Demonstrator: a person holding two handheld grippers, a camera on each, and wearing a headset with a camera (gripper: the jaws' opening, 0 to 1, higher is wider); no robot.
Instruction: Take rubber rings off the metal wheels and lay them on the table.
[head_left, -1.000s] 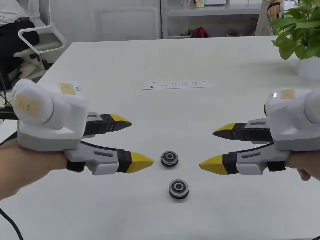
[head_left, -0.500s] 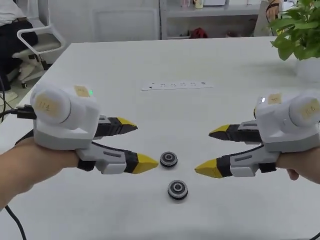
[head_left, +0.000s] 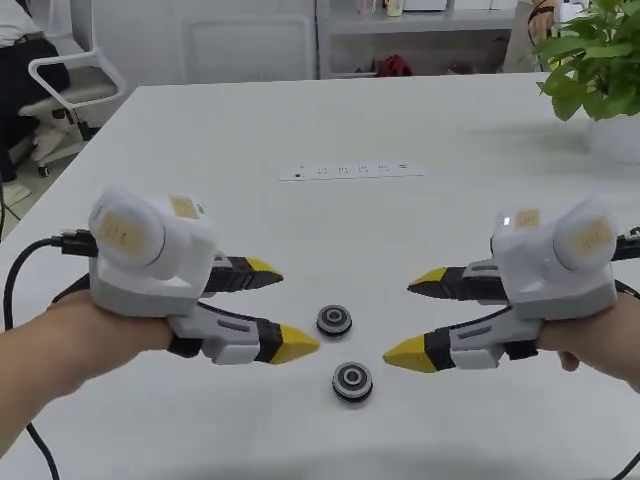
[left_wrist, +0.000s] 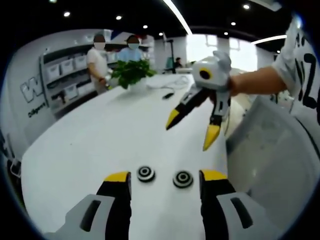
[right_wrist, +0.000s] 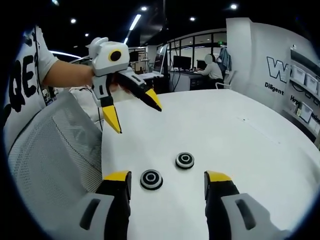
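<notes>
Well behind wheels (head_left: 334, 320): power strip (head_left: 350, 171), plant (head_left: 590, 60).

Bright, even ceiling light; fisheye edges warp.

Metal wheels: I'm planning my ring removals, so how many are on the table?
2. The far wheel lies on the table; the near wheel lies just beside it, closer to the person. None appears hidden.
</notes>
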